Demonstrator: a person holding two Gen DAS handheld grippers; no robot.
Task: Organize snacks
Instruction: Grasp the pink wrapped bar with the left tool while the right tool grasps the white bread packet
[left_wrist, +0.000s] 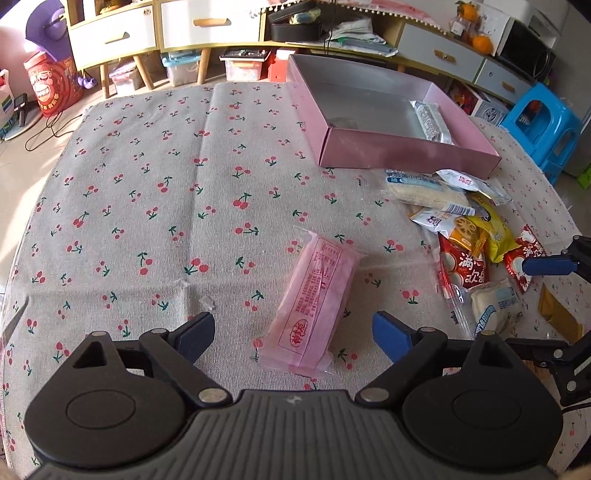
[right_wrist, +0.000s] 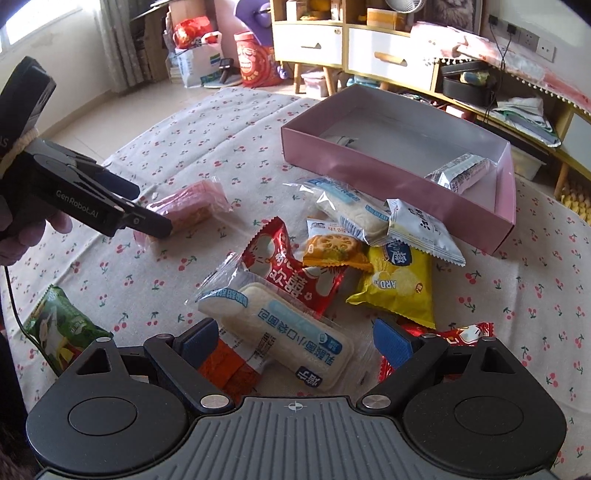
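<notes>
A pink wafer pack (left_wrist: 314, 306) lies on the cherry-print cloth between the open fingers of my left gripper (left_wrist: 295, 332); it also shows in the right wrist view (right_wrist: 192, 210), partly behind the left gripper (right_wrist: 147, 218). My right gripper (right_wrist: 295, 343) is open over a white bread pack (right_wrist: 280, 328) at the near end of a snack pile. The pile holds a red pack (right_wrist: 291, 273), a yellow chip pack (right_wrist: 399, 288) and an orange lotus pack (right_wrist: 336, 251). The pink box (right_wrist: 388, 173) behind holds one silver snack (right_wrist: 458, 171).
A green snack pack (right_wrist: 62, 328) lies at the table's left near edge. An orange pack (right_wrist: 232, 369) sits under my right gripper's left finger. Cabinets, a blue stool (left_wrist: 543, 122) and storage bins stand beyond the table.
</notes>
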